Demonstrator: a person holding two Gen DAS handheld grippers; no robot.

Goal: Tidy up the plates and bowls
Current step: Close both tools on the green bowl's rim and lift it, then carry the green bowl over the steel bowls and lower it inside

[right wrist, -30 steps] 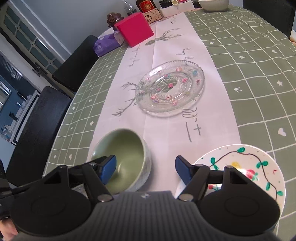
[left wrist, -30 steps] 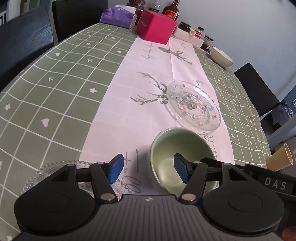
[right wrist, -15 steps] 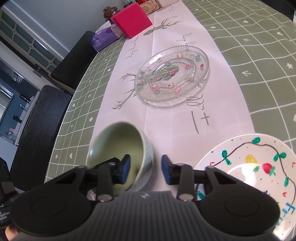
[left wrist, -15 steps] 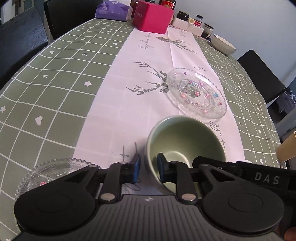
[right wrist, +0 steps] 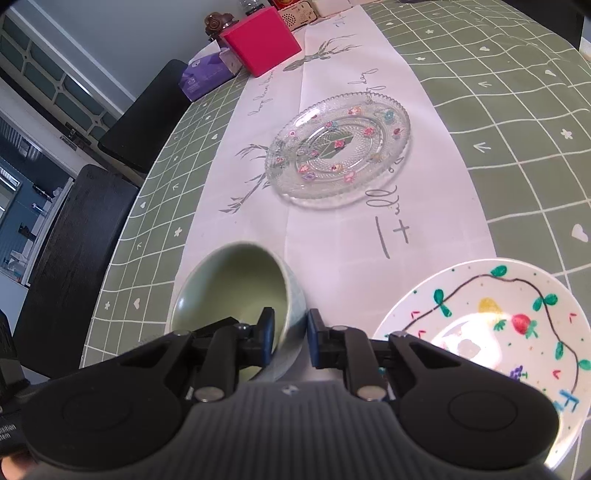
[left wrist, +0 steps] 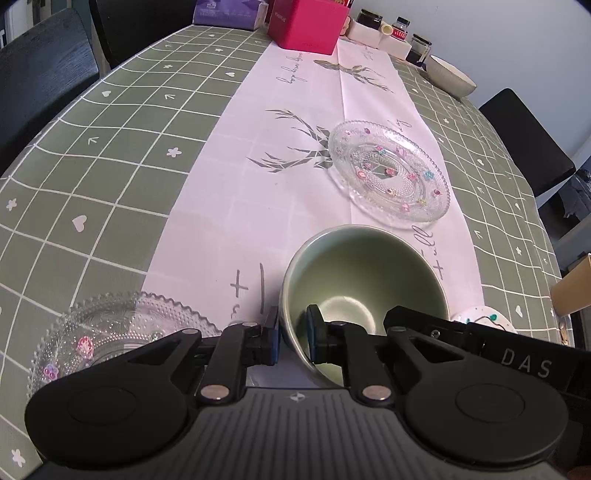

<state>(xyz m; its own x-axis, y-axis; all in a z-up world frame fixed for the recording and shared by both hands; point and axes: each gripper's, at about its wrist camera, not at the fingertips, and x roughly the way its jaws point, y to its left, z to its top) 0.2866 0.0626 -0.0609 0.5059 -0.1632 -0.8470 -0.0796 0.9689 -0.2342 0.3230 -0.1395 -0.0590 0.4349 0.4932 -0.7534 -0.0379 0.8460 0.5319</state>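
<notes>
A pale green bowl (left wrist: 362,280) stands on the white runner close in front of both cameras. My left gripper (left wrist: 293,338) has one pad outside and one inside the bowl's near left wall, and its jaws are closing on that wall. My right gripper (right wrist: 290,334) straddles the right wall of the same green bowl (right wrist: 229,284); its jaws are closing too, and the bowl looks tipped. A glass plate with small flowers (left wrist: 388,173) lies further up the runner. Another glass plate (left wrist: 110,332) sits at near left, and a white painted plate (right wrist: 491,332) at near right.
A pink box (left wrist: 306,26), a purple tissue pack (right wrist: 207,75), jars (left wrist: 419,46) and a cream bowl (left wrist: 448,79) crowd the table's far end. Black chairs (left wrist: 40,74) stand along both sides. The green checked cloth (left wrist: 110,147) runs left of the runner.
Both grippers went from wide open to closed on opposite walls of the green bowl. The cameras dipped slightly towards it, and the bowl now looks tilted.
</notes>
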